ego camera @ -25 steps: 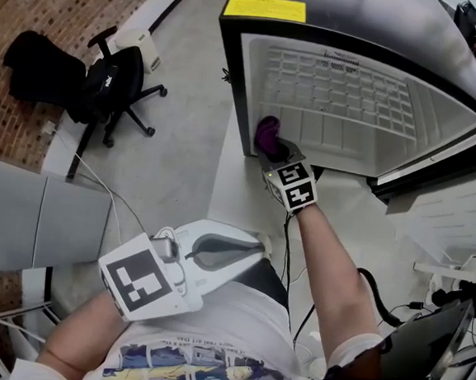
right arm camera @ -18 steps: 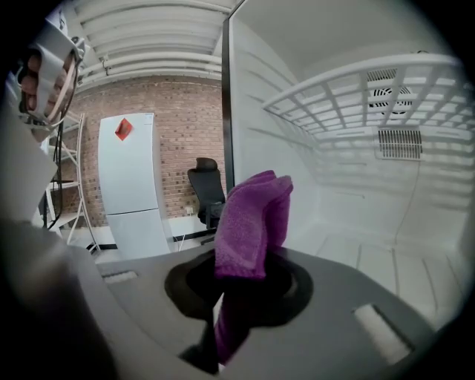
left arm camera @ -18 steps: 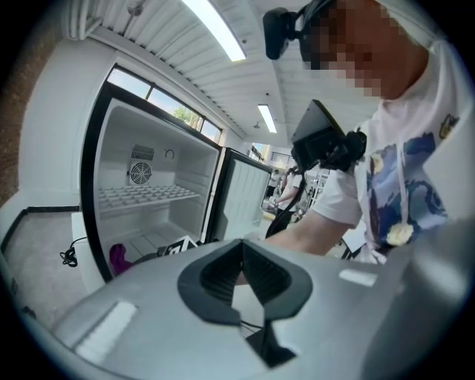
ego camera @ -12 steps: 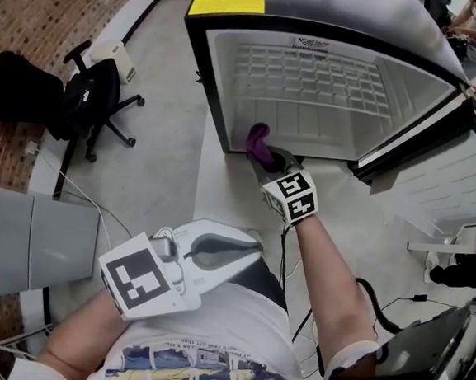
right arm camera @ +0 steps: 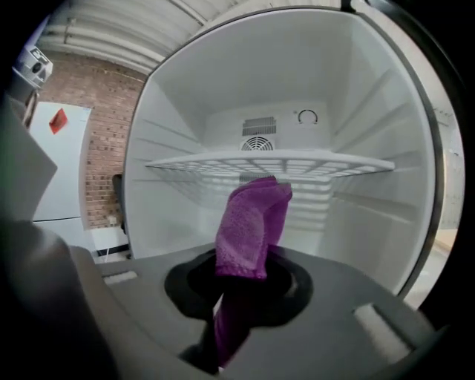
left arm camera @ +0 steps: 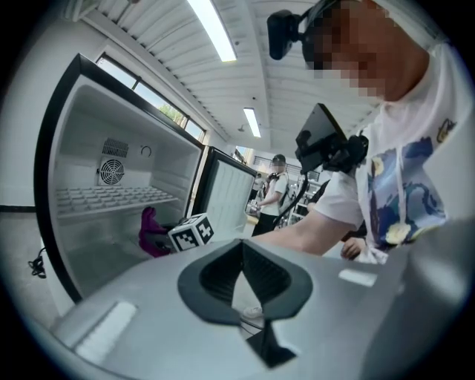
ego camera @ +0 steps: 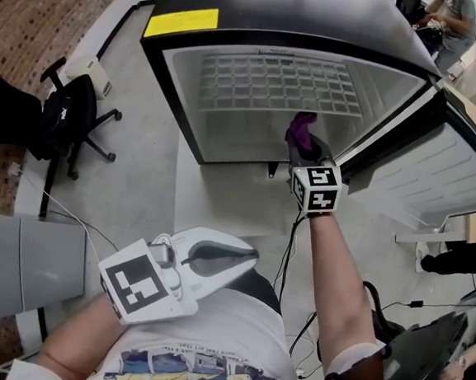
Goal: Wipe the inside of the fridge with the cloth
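Right tool (ego camera: pixel 306 145) – jaws clamped on the purple cloth (ego camera: pixel 300 128). In the right gripper view the right tool (right arm camera: pixel 237 297) has the cloth (right arm camera: pixel 252 223) pinched low down. A folded end stands up above the jaws at frame centre and a darker strip runs down between them. The tool and cloth are inside the fridge (ego camera: pixel 173 97) opening, toward the right of the compartment in the head view, just below the front edge of the white wire shelf (ego camera: pixel 272 85). Whether the cloth touches a fridge wall or floor cannot be told.

Left tool (ego camera: pixel 245 256) – low in the head view, close to the person's shirt and well apart from the fridge. In the left gripper view the left tool (left arm camera: pixel 241 286) has its jaws together at the tips with nothing between them. Only floor shows through the gap behind the tips.

The fridge door (ego camera: pixel 447 162) is swung open at the right of the frame.

Writing and labels:
- Yellow label (ego camera: pixel 181 22) on the fridge top, upper left – print too small to read.
- Each tool carries a cube with black-and-white square markers (ego camera: pixel 318 188); these carry no text.
- The back wall of the fridge carries a round fan grille (right arm camera: pixel 258 143) and a dial (right arm camera: pixel 306 116), neither with legible marking.
- Red tag (right arm camera: pixel 58 120) on a white cabinet at the left edge, unreadable.
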